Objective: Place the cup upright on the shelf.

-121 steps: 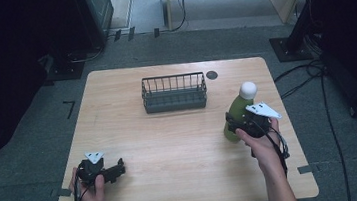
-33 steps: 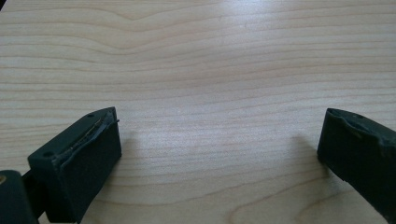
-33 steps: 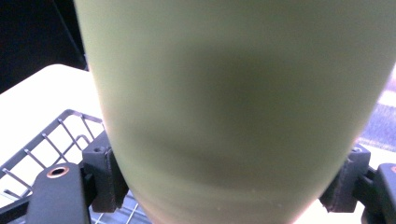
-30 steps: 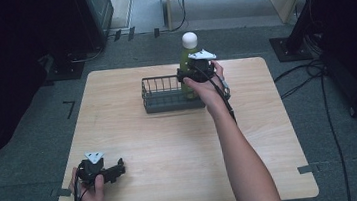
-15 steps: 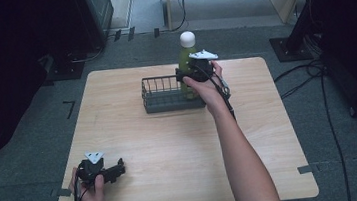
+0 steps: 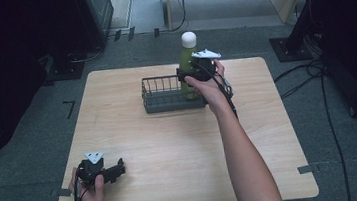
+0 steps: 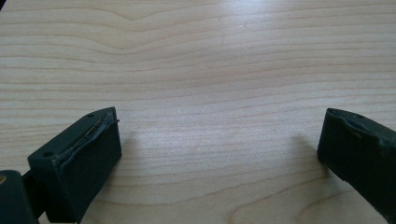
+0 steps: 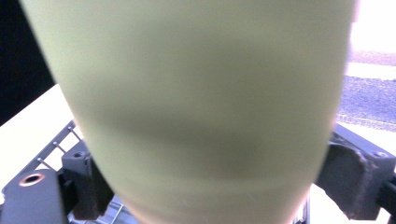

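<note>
Wooden table (image 6: 171,146), wire basket (image 6: 166,99) near far edge. Green bottle (image 6: 187,62) upright in basket's right end: placement judged nearly done. Right gripper (image 6: 195,73) jaws just opening, bottle between them, grip loosening; withdrawal left. Left gripper (image 6: 104,171) open, empty, resting at near-left corner.

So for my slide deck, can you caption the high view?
Right gripper releasing an upright green bottle into the wire basket.

A dark wire basket (image 6: 173,93) and tall green bottle (image 6: 186,59) block the right gripper (image 6: 186,75); bare wooden table (image 6: 171,146) lies open before the left gripper (image 6: 116,171).
</note>
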A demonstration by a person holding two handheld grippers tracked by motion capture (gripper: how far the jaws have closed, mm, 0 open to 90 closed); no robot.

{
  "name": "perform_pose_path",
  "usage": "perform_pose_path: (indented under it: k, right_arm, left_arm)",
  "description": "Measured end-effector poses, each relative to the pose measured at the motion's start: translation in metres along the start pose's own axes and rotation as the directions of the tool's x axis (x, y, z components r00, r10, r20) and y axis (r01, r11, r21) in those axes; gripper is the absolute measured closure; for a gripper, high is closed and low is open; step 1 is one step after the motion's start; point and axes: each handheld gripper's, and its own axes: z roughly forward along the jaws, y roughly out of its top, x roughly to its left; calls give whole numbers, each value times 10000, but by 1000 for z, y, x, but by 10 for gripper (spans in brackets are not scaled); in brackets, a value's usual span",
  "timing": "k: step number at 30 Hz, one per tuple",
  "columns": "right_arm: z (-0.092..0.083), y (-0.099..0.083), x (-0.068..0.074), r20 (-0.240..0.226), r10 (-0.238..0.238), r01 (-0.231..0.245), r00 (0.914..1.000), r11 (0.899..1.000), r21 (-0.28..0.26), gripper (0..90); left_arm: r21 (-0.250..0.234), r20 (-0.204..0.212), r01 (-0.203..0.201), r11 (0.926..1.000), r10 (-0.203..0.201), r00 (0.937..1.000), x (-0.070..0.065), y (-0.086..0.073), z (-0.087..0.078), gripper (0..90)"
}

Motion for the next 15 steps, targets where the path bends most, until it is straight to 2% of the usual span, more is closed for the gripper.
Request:
perform_pose_path:
  k: [4,15]
  right_arm:
    - [-4,1,1,-137,-22,23,9999,10000,55,75]
    - [-12,1,-2,-130,16,-16,9999,10000,-15,58]
  left_arm:
    - [0,0,-1,10000,1,10000,0,0,0,0]
    - [1,-2,-2,10000,2,10000,0,0,0,0]
